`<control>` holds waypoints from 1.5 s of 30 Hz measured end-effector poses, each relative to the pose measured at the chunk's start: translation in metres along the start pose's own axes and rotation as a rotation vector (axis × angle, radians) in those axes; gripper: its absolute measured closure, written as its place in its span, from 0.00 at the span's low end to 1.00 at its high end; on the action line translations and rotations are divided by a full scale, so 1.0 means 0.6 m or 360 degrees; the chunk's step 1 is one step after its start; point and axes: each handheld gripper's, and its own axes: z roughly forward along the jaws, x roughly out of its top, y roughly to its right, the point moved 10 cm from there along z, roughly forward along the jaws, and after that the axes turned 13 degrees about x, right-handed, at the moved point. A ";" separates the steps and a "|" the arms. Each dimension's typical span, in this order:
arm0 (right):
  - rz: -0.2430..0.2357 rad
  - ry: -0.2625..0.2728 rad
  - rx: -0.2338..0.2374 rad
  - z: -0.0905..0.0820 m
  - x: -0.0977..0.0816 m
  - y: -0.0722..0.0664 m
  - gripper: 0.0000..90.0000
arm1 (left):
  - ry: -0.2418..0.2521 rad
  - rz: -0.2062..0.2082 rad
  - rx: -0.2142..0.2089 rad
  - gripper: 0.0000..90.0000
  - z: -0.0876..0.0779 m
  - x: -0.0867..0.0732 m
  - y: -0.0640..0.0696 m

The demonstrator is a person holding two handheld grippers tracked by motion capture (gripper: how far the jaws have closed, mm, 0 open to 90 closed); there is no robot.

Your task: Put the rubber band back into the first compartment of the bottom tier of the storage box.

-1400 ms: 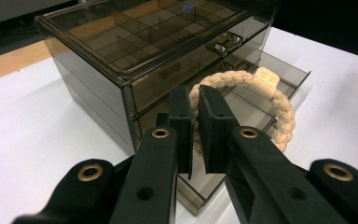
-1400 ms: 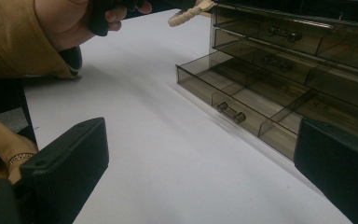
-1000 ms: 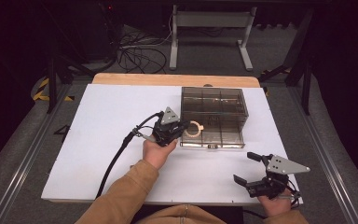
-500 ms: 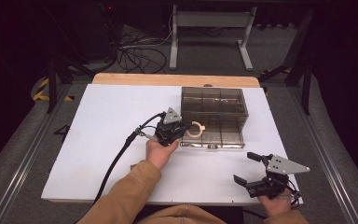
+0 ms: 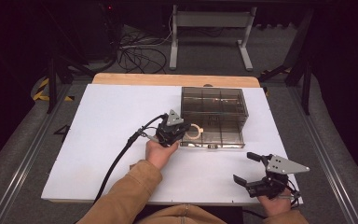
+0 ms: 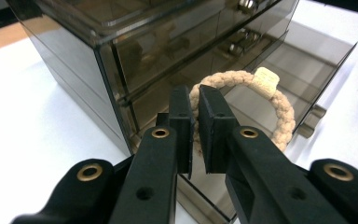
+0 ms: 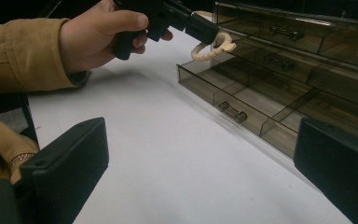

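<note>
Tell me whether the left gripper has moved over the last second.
Barely. The left gripper, shut on the rope ring, stays at the near-left corner of the drawer box, its ring over the open drawer.

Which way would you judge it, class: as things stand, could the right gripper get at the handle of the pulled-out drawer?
Probably yes. The right gripper is open, and bare white table lies between it and the drawer handle. The left gripper, holding the rope ring, is off to one side.

A hand holds a rope ring over an open drawer.

The left hand [image 7: 100, 32] grips the left gripper [image 7: 209, 31], which pinches a rope ring [image 7: 212, 49] above the open drawer [image 7: 242, 100] of a dark box [image 7: 307, 42]. The white desk [image 7: 168, 154] lies below, between two wide-apart black jaws.
</note>
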 end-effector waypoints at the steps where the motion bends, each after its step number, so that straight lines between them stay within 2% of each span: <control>1: 0.0001 0.0001 0.0000 0.000 0.000 0.000 0.04 | -0.0008 0.0007 0.0004 0.94 0.001 -0.002 0.000; 10: 0.0006 0.0001 0.0000 0.000 0.000 0.000 0.04 | -0.0028 0.0009 0.0017 0.92 0.008 -0.009 0.000; 12: 0.0006 0.0003 0.0000 -0.001 0.000 0.000 0.04 | -0.0030 0.0006 0.0007 0.83 0.007 -0.009 0.003; 16: 0.0008 0.0004 0.0002 -0.001 0.000 0.000 0.04 | -0.0009 0.0003 -0.0009 0.74 -0.001 -0.003 0.008; 22: 0.0013 0.0006 0.0000 -0.001 0.000 0.000 0.04 | 0.0024 -0.0033 -0.0042 0.65 -0.020 0.011 0.009; 27: 0.0013 0.0008 -0.0001 -0.001 0.000 0.001 0.04 | 0.0058 -0.0028 -0.0060 0.61 -0.037 0.025 0.011; 32: 0.0011 0.0009 0.0000 -0.001 0.000 0.001 0.04 | 0.0082 -0.0039 -0.0079 0.51 -0.053 0.037 0.014; 45: 0.0009 0.0016 0.0003 -0.002 0.001 -0.001 0.04 | 0.0122 -0.0044 -0.0093 0.48 -0.078 0.051 0.014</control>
